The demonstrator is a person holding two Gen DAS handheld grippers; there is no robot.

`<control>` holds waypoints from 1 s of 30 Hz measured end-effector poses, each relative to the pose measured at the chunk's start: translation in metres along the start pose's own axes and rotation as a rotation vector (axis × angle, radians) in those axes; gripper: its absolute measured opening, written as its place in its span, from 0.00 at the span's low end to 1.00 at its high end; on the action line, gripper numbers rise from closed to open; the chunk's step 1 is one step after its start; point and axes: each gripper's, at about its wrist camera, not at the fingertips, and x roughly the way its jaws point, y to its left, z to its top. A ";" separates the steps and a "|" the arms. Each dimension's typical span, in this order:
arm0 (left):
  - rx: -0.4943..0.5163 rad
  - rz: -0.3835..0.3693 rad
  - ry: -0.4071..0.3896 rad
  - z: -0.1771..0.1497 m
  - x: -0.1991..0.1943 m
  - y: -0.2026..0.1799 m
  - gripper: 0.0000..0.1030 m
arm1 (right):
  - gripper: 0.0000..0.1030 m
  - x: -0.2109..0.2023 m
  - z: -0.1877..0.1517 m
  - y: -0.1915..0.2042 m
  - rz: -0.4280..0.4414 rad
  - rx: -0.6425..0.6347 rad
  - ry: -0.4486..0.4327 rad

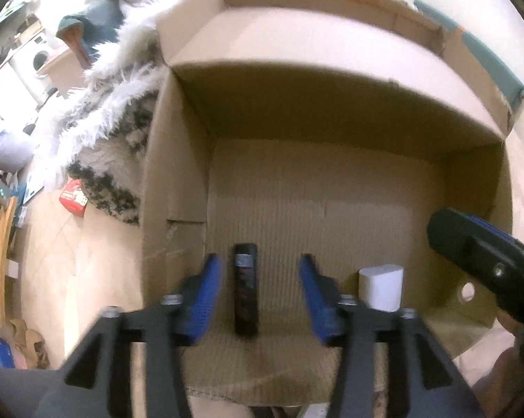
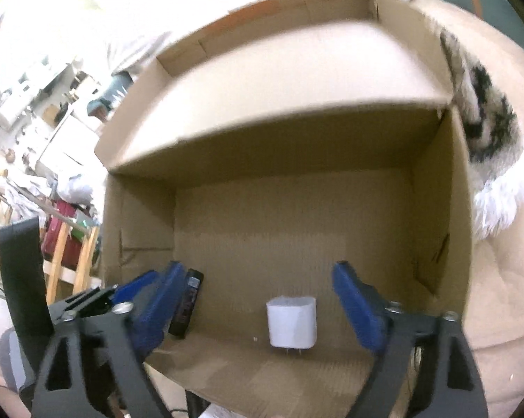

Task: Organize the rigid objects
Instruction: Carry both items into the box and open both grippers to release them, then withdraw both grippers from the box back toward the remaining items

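Note:
An open cardboard box (image 1: pixel 331 188) lies below both grippers. On its floor lie a slim black device (image 1: pixel 245 287) and a white plug adapter (image 1: pixel 381 289). My left gripper (image 1: pixel 260 268) is open, its blue fingers on either side of the black device, not touching it. My right gripper (image 2: pixel 258 278) is open above the white adapter (image 2: pixel 291 324), which stands on its prongs between the fingers. The black device (image 2: pixel 187 303) shows just beside my right gripper's left finger. The right gripper (image 1: pixel 471 247) also shows at the right of the left wrist view.
The box (image 2: pixel 279 209) has raised flaps and tall walls around both grippers. A shaggy white and grey rug (image 1: pixel 101 129) lies left of it on a beige floor. A red packet (image 1: pixel 74 198) lies by the rug. Wooden furniture (image 2: pixel 67 254) stands at the left.

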 end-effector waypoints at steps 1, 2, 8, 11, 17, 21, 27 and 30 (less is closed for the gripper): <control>-0.006 0.003 -0.018 0.001 -0.003 0.001 0.59 | 1.00 -0.003 0.002 0.003 0.001 0.000 -0.018; -0.009 0.004 -0.027 0.001 -0.005 0.002 0.59 | 1.00 -0.004 0.003 0.005 0.001 0.000 -0.034; -0.025 -0.008 -0.028 0.007 -0.008 0.006 0.60 | 1.00 -0.010 0.004 0.000 -0.016 -0.003 -0.040; -0.023 -0.004 -0.031 0.004 -0.009 0.005 0.60 | 1.00 -0.008 0.005 0.002 -0.020 -0.006 -0.038; -0.028 -0.004 -0.046 0.002 -0.014 0.007 0.60 | 1.00 -0.011 0.006 0.005 -0.021 -0.010 -0.051; -0.026 -0.015 -0.040 0.003 -0.021 0.008 0.60 | 1.00 -0.015 0.006 0.005 -0.041 -0.031 -0.064; -0.027 -0.023 -0.071 0.002 -0.042 0.009 0.60 | 1.00 -0.037 0.000 0.005 -0.076 -0.036 -0.117; -0.049 -0.033 -0.078 -0.001 -0.053 0.013 0.60 | 1.00 -0.048 -0.003 0.006 -0.086 -0.045 -0.130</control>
